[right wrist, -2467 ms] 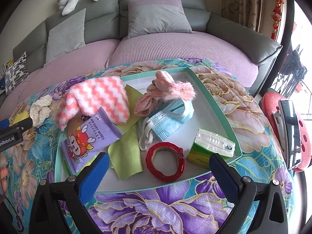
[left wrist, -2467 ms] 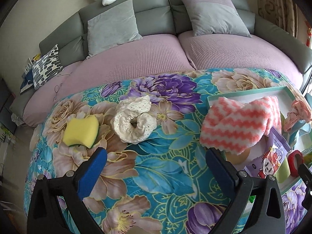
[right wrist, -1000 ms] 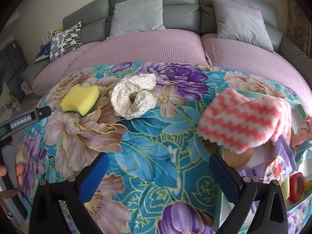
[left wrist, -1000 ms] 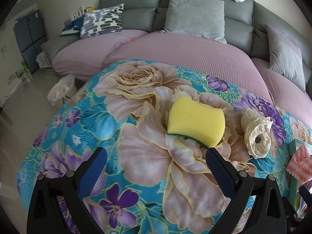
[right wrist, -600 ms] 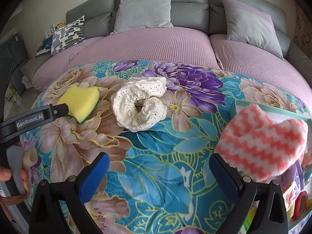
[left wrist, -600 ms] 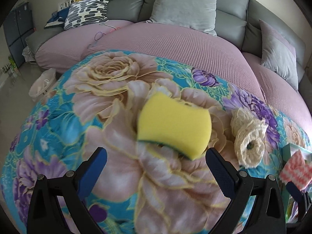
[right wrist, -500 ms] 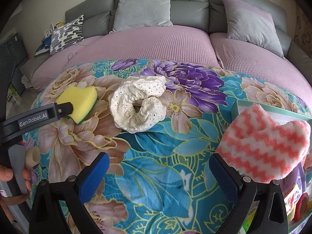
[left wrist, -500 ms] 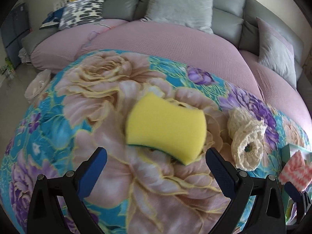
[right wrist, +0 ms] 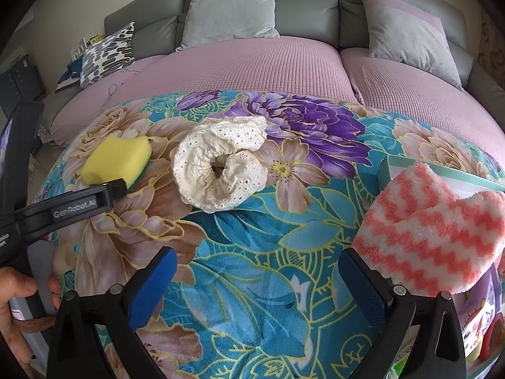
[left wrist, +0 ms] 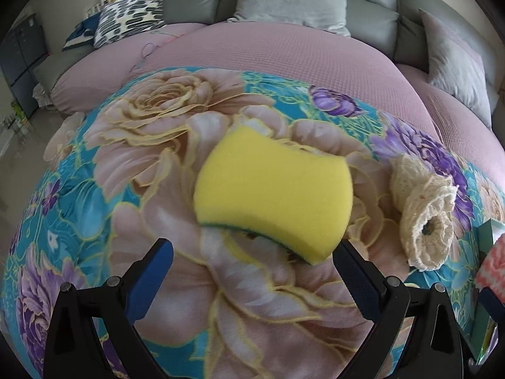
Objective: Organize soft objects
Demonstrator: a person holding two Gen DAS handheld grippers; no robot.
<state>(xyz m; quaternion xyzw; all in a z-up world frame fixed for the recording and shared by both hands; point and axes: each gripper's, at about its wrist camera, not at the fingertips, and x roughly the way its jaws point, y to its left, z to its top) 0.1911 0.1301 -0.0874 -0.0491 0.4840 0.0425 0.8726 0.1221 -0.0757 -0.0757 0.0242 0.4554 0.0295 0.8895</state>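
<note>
A yellow sponge with a green underside lies on the floral tablecloth. My left gripper is open, its blue pads just short of the sponge's near edge. The sponge also shows at the left of the right wrist view, with the left gripper's finger in front of it. A cream lace scrunchie lies right of the sponge, also seen as the scrunchie. A pink-and-white zigzag cloth hangs over the tray rim. My right gripper is open over bare cloth, nothing between its fingers.
A sofa with pink seat covers and grey cushions runs behind the table. A patterned pillow lies at its left end. A hand holds the left gripper's handle. Tape and a wipes pack sit in the tray.
My left gripper swung away from the tray to the sponge and closed in until the sponge sits just beyond its pads. The right gripper turned left from the tray toward the scrunchie.
</note>
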